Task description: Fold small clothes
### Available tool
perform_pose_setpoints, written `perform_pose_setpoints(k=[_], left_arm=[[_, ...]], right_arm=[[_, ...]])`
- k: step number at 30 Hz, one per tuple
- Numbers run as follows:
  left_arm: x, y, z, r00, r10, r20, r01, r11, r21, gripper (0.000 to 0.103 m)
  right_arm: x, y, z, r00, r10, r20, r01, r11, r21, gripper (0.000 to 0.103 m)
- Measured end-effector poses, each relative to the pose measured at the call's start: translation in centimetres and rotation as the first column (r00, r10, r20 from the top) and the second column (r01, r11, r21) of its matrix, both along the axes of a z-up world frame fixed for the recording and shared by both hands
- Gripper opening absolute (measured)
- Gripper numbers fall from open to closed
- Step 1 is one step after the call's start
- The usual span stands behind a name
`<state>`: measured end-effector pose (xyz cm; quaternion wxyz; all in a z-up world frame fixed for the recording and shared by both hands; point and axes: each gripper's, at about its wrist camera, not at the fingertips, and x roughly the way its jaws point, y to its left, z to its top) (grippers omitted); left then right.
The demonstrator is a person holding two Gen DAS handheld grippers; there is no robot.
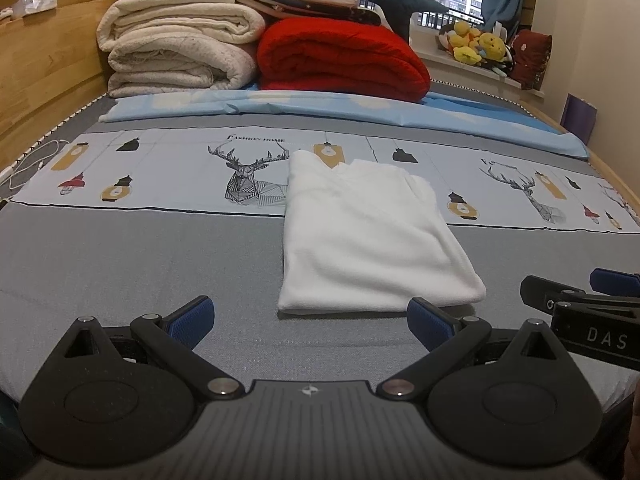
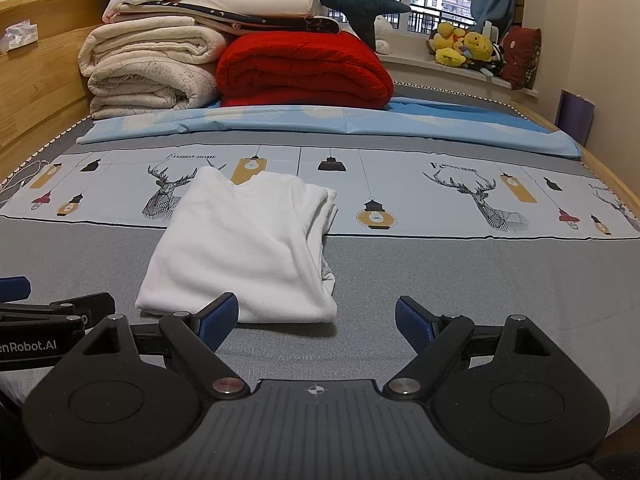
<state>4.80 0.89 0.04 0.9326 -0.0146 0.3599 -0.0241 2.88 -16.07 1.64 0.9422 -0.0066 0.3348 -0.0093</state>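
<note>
White garment (image 1: 372, 236) on the bed (image 1: 140, 256), already narrowed into 1 long panel: sides turned in, neckline at the far end, hem nearest the tools. Left gripper (image 1: 310, 322) hangs low over the grey sheet with its 2 fingers (image 1: 192, 320) spread wide and holding nothing; the hem lies just beyond and slightly right of their tips. Right gripper (image 2: 316, 320) likewise has its fingers (image 2: 218, 322) spread and empty, the hem's right corner just ahead of its left finger. The 2 tools sit side by side, near each other.

Judged step: the crosswise fold, hem carried toward the neckline. To do it well, each pair of fingers should pinch 1 hem corner through all layers, lift level together, and lay the edge square. The loose layers bunched along the right edge may slip out.

Far beyond the fingers: red blanket (image 1: 340, 58), cream blankets (image 1: 176, 46).
</note>
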Motion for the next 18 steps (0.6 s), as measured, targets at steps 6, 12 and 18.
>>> perform_pose_setpoints(k=[6, 12, 18], left_arm=[[-0.01, -0.03, -0.03, 1.000, -0.005, 0.000, 0.005, 1.000, -0.001, 0.102], [-0.02, -0.17, -0.14, 1.000, -0.013, -0.001, 0.013, 1.000, 0.001, 0.102], [-0.01, -0.23, -0.27, 1.000, -0.021, -0.007, 0.021, 1.000, 0.000, 0.103]], right_arm=[[-0.02, 0.03, 0.01, 1.000, -0.001, 0.000, 0.001, 1.000, 0.000, 0.086], [-0.02, -0.03, -0.14, 1.000, 0.003, -0.002, -0.003, 1.000, -0.003, 0.086], [0.00, 0.04, -0.13, 1.000, 0.003, -0.003, -0.003, 1.000, -0.003, 0.086]])
